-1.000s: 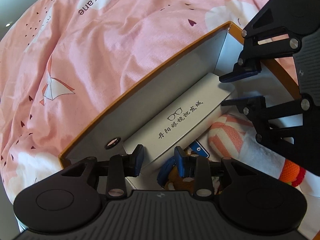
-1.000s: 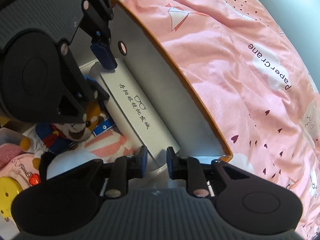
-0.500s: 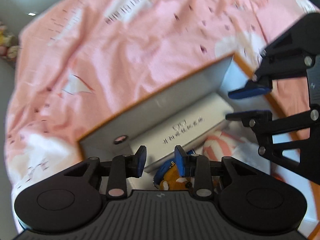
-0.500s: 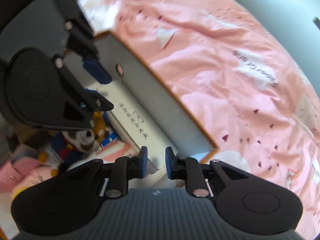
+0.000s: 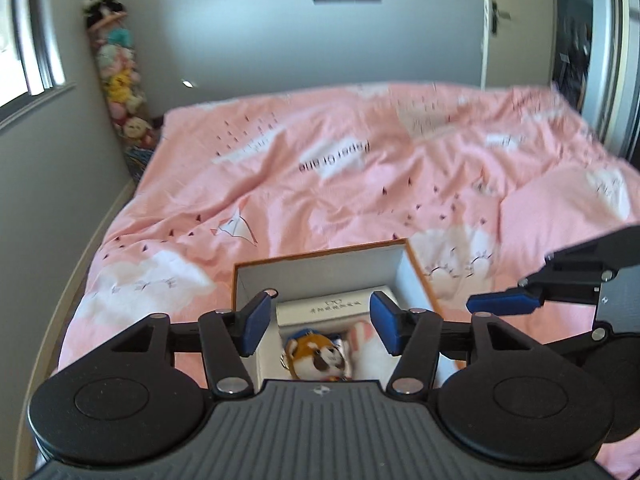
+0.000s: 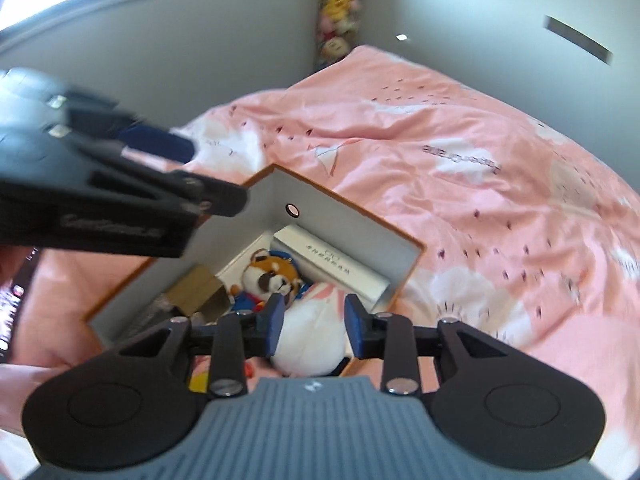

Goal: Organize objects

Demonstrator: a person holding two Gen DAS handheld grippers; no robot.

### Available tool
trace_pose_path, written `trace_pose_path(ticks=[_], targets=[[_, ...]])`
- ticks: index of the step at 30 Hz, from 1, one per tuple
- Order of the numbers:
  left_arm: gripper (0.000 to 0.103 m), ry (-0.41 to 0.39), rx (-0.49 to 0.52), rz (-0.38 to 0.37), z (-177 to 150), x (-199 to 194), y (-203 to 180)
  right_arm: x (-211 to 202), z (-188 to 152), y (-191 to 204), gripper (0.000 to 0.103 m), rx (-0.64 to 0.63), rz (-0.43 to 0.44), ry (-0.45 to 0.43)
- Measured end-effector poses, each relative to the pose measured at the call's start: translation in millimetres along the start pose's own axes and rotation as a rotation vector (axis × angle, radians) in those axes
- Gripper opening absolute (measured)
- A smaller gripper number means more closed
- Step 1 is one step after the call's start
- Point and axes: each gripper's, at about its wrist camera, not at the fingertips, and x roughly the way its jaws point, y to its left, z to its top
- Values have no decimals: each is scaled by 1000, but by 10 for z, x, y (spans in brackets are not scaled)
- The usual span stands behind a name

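We are hovering both grippers above the box point(image 5: 416, 276), left gripper point(image 5: 318, 322) and right gripper point(image 6: 314, 322) both opening on nothing, the white case point(image 6: 332, 266) lying lengthwise along the box's far wall, lower centre of frame

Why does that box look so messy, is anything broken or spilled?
Nothing looks broken or spilled. The box on the bedspread is just crowded: the raccoon toy sits beside the long white case. Both grippers hold nothing.

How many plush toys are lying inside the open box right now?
2: a red panda plush mid-box beside the long white case, and a white-and-pink striped plush nearer the cameras. Others may be hidden.
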Motion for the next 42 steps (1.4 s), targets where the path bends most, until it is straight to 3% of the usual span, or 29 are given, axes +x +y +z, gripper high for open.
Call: trace_pose_path(ticks=[6,7,14,18,21,26,33,42], targets=[[67,-89,-98,16,-383,-459,-103,-375,-503,195,39,113,-128,-58],[72,-97,-117,13,-455,-501,-106,-410,-580,222,40,140,-139,-61],[82,-69,-78,57,-829,-545,-168,-520,-931,414,45,216,-199,-74],[88,-58,-107,62,-964,-538,-127,-513,-1002,461,50,229,-205,-79],[88,-43,-128,17,-1026,-496,-89,-470,-1017,478,55,235,-205,-75],[88,-30,-149,26,-1090,-438,-80,-394,-1040,503,56,242,-204,-57],[88,47,-150,45,-1151,-310,-56,-279,-1070,503,60,259,-200,-18],[88,68,-139,64,-1163,-282,-79,-279,-1092,490,60,266,-200,-19]])
